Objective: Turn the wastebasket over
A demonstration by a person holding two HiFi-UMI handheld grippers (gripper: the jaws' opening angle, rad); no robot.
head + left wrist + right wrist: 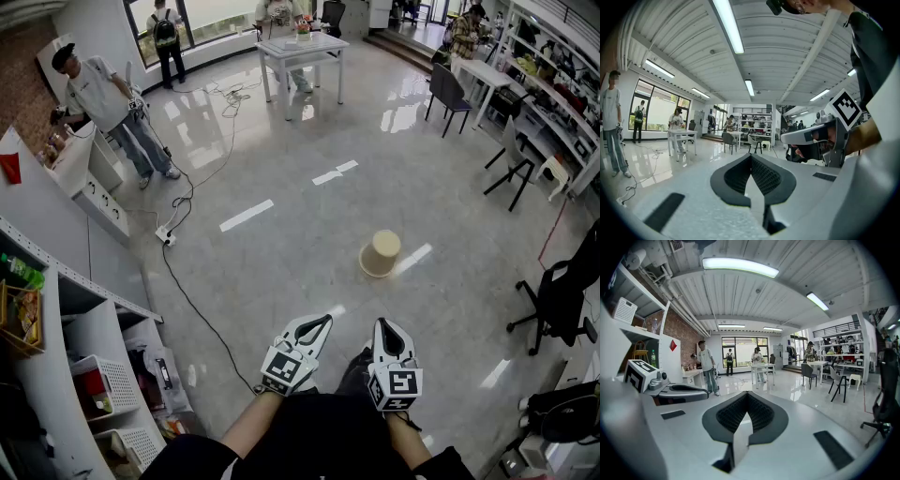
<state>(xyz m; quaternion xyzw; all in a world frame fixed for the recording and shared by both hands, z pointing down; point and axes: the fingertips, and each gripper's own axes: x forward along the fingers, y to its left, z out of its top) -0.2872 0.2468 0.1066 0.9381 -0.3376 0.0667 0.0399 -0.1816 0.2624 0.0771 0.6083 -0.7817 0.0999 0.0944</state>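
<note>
**Head view.** The step in hand is judged to be the approach: nothing is gripped. The wastebasket (381, 253) stands untouched on the floor (309, 187), well apart from both tongs, at about 12 to 1 o'clock ahead of them. It is seen as a tan, tapered tub. Which end is up cannot be told from here. The left tongs (317, 325) and right tongs (385, 328) are held side by side close to the body. The forearms are drawn in, and both tongs are pointed toward 12 o'clock and tipped slightly down. The stretch of floor between the tongs and the wastebasket is seen bare.

**Left gripper view.** The left tongs (751, 159) are seen pressed together with nothing between them. The right tongs (787, 139) show at 3 o'clock, roughly level with them. The wastebasket is not caught in this view.

**Right gripper view.** The right tongs (747, 398) are likewise closed on nothing. The left tongs (701, 392) lie at 9 o'clock. The wastebasket is not seen here either.

**Next move, as judged.** The gap must be closed by stepping forward. The tongs must then be lowered and opened, and the wall or rim taken, probably from two sides, before the wastebasket can be turned over.
</note>
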